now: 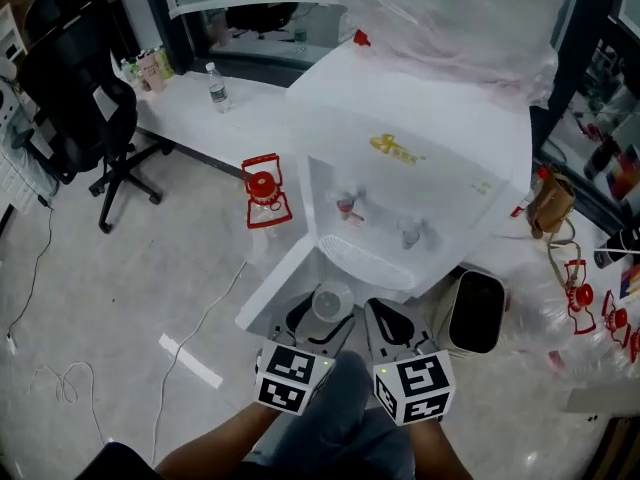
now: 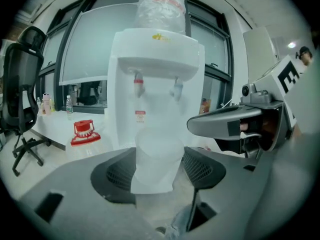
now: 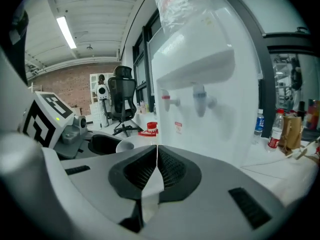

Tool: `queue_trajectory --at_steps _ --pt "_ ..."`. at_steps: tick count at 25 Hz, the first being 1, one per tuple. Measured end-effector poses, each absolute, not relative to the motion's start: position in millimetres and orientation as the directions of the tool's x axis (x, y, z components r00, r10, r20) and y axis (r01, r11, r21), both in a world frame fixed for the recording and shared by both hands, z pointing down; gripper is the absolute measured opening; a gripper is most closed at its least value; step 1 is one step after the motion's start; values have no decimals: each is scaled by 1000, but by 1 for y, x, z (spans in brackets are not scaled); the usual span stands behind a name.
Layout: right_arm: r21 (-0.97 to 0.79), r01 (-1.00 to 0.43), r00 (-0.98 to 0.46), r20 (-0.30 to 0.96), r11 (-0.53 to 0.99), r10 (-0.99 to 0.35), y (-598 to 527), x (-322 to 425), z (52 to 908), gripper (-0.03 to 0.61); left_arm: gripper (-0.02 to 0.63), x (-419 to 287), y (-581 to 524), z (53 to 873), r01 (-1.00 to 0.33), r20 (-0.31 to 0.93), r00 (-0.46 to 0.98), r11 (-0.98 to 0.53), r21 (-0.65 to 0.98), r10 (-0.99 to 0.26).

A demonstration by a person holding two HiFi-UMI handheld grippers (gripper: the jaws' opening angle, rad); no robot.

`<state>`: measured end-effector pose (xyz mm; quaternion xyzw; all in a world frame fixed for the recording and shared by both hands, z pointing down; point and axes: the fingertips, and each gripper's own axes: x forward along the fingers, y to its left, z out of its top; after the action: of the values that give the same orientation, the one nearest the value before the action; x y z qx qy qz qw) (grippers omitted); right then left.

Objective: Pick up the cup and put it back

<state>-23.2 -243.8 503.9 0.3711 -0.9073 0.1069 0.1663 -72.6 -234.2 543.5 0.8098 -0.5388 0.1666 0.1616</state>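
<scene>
My left tool [image 2: 158, 173] clamps a translucent, tapered plastic cup [image 2: 155, 156] before the smooth white dispenser [image 2: 159, 79]; my right tool [image 3: 156, 165] is clenched, empty.

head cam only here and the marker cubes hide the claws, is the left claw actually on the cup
Observer: Yes. In the left gripper view the left claw is shut on the cup, gripping it from both sides.
Operator: ok and the right one, holding anything
Observer: No. The right gripper view shows the right claw shut with nothing in it.
</scene>
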Motion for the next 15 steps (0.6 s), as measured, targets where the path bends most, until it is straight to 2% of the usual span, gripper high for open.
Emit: queue_trajectory --at_steps 11,15 --pt "-19 -697 -664 396 717 -635 -275 -9 665 23 298 -69 -283 704 -913 424 403 -387 129 -811" --pt "-14 -716 -641 412 698 -648 -291 -3 714 23 298 -59 -305 759 -892 417 445 -436 124 -792"
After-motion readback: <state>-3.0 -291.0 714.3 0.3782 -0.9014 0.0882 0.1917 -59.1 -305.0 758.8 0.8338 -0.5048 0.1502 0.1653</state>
